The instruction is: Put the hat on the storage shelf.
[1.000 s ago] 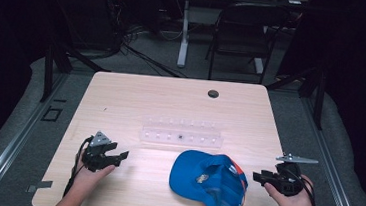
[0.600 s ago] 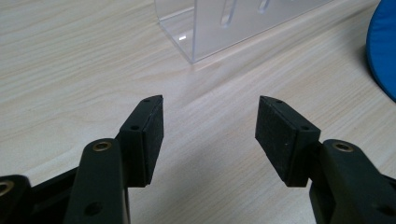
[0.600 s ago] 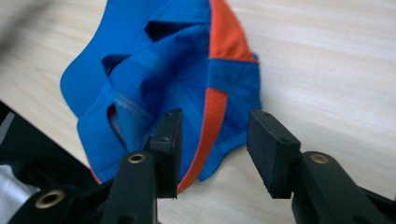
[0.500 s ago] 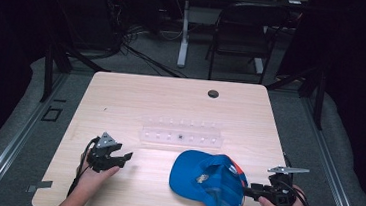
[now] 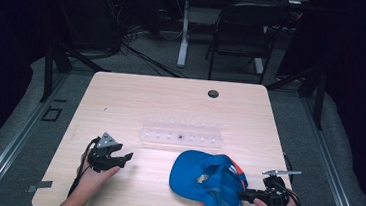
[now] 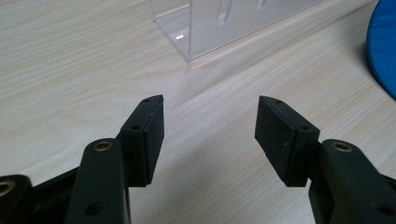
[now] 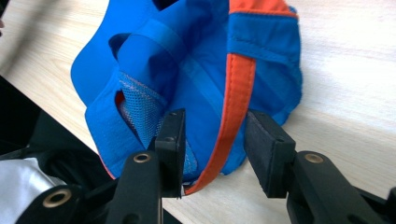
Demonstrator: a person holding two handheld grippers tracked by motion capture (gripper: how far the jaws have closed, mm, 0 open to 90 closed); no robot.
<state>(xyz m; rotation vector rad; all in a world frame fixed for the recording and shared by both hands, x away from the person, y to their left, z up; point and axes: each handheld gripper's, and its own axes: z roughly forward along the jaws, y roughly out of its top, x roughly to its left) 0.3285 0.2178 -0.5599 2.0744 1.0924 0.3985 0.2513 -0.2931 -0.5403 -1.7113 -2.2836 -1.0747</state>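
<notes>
Reaching for the blue cap (image 5: 204,177), the right gripper (image 7: 212,140) has just been narrowing its part-open jaws around the orange rim (image 7: 238,100), so next it must squeeze; the left gripper (image 6: 210,128) waits wide and empty.

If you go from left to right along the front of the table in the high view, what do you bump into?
Left gripper, black and held in a hand → blue cap with orange trim → black right gripper, its jaws around the cap's edge.
</notes>
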